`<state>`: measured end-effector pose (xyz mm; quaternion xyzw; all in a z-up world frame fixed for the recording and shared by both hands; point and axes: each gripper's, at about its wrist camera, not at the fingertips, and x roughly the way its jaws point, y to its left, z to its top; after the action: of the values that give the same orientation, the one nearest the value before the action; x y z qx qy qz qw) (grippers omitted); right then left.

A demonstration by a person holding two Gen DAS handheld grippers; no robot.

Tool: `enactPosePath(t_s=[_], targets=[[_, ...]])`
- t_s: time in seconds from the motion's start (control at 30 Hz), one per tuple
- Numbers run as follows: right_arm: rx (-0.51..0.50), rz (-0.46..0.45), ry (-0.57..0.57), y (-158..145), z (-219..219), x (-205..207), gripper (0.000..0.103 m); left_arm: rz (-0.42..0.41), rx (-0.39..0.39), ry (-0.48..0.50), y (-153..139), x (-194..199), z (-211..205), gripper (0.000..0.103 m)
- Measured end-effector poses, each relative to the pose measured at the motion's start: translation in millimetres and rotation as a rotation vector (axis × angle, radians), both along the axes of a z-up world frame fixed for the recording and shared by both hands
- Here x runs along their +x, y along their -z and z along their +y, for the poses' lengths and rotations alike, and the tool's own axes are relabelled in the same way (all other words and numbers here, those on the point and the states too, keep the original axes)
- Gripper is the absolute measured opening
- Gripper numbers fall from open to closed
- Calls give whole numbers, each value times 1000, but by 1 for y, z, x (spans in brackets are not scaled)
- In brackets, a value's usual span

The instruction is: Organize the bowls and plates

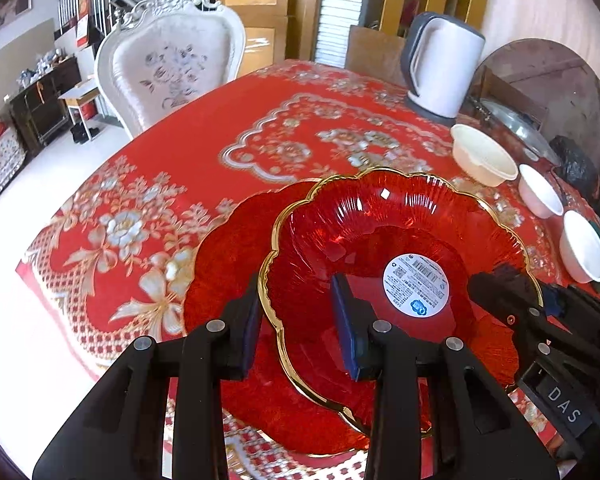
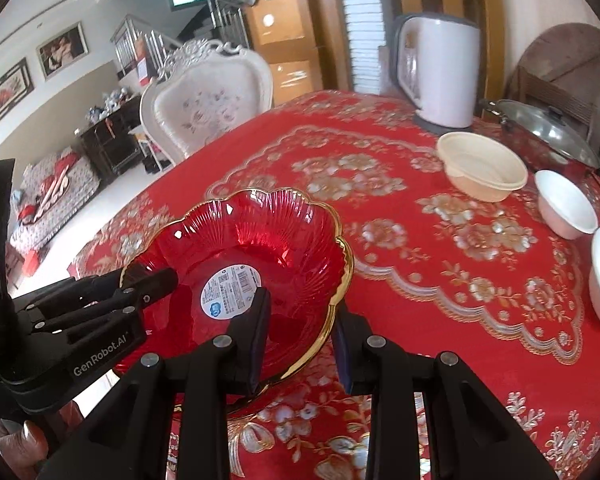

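My left gripper (image 1: pixel 300 320) pinches red plate (image 1: pixel 380 232) rim; my right gripper (image 2: pixel 300 328) pinches opposite rim. Plate over red tablecloth (image 2: pixel 420 260), bowls (image 2: pixel 482 168) beside.

- The red tablecloth (image 2: pixel 400 280) lies bare through the middle, between the red glass plate (image 2: pixel 256 248) and the bowls; a hand could pass there.
- Along the right edge stand a cream bowl (image 2: pixel 482 168) and two white bowls (image 2: pixel 566 204), near one another in a row.
- Behind them a white kettle (image 2: pixel 440 72) and a lidded steel pot (image 2: pixel 548 132) block the far right corner.
- A white chair (image 1: pixel 172 64) stands against the far edge.
- The left gripper (image 1: pixel 296 324) and right gripper (image 2: pixel 302 332) each straddle the plate's rim, crowding the near side.
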<state>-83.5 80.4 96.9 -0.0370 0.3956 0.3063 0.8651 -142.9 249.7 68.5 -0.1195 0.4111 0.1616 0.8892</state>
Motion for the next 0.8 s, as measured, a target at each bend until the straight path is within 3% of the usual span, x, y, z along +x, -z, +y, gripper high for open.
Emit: enactPosePath(t_s=[0.57, 0.8], targets=[[-110, 49, -66, 27, 36, -5, 31, 64, -24, -33, 33, -6, 18, 33], [-136, 68, -76, 35, 42, -1, 34, 78, 20, -31, 36, 0, 17, 33]])
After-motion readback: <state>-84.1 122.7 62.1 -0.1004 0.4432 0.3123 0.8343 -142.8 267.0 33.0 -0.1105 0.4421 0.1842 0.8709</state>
